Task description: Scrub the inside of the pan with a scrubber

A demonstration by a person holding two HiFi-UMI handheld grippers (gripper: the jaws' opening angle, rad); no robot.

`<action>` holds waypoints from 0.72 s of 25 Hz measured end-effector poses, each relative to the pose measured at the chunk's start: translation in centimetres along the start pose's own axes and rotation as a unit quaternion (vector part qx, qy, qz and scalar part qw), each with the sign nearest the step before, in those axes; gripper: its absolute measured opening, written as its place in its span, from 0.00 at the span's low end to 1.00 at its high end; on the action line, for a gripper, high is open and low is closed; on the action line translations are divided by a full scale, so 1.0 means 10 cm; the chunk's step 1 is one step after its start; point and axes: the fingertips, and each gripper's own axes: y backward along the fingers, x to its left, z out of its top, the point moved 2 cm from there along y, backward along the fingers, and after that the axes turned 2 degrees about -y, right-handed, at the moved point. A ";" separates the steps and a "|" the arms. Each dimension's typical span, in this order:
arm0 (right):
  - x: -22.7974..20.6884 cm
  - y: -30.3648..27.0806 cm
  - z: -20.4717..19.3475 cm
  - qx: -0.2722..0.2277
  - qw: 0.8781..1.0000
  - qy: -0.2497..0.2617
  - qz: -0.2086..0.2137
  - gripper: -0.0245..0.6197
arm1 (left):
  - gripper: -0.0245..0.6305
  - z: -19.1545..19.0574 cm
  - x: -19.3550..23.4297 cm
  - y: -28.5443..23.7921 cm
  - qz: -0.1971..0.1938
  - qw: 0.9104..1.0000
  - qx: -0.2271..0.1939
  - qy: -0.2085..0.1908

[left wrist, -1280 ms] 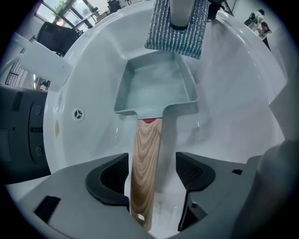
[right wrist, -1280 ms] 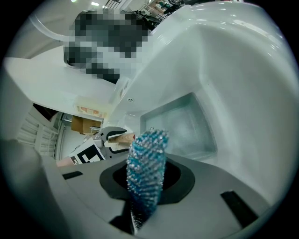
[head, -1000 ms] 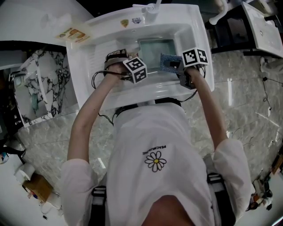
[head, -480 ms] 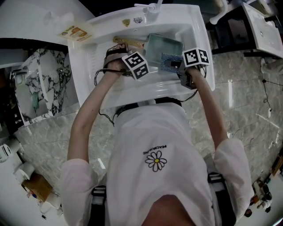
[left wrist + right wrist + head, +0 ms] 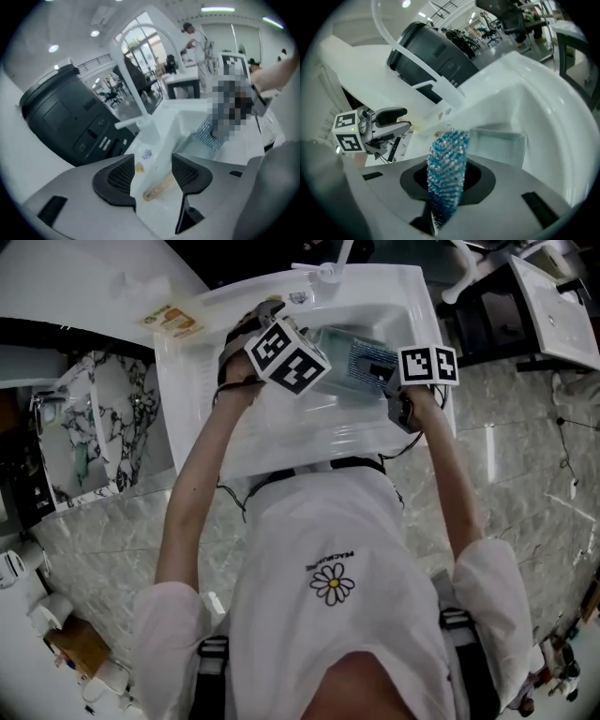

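Observation:
A square pale-green pan lies in the white sink basin; its wooden handle shows far below the left jaws. My left gripper, marker cube on top, hangs high over the basin's left side. Its jaws have just been closing, stand apart, and hold nothing. My right gripper is shut on a blue mesh scrubber that sticks up between its jaws. The scrubber hovers over the pan's right part. In the right gripper view the pan sits just beyond the scrubber.
A white faucet rises at the sink's back edge. A large black appliance stands behind the sink. A printed card lies on the counter at the left. Marble floor surrounds the sink unit.
The left gripper has risen and swung toward the sink's back left, leaving the pan. The pan turned in the basin. The right gripper with the scrubber lifted a little.

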 end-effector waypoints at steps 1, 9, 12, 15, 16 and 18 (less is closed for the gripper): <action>0.08 0.05 0.10 -0.015 1.000 0.019 -0.004 0.13 | 0.43 0.10 0.07 0.13 0.005 0.999 -0.027 0.029; 0.92 0.54 0.71 -0.166 0.966 0.190 -0.050 0.13 | 0.26 0.46 0.44 1.13 0.050 0.958 -0.193 0.205; 1.21 0.68 0.76 -0.233 0.937 0.249 -0.080 0.13 | 0.13 0.39 0.44 1.35 0.074 0.933 -0.232 0.265; 1.43 0.76 0.72 -0.293 0.905 0.287 -0.107 0.13 | 0.06 0.23 0.31 1.35 0.081 0.911 -0.266 0.304; 1.49 0.78 0.68 -0.312 0.896 0.295 -0.114 0.13 | 0.06 0.17 0.26 1.35 0.086 0.904 -0.275 0.314; 1.54 0.79 0.60 -0.344 0.881 0.300 -0.126 0.13 | 0.06 0.03 0.18 1.38 0.107 0.889 -0.289 0.337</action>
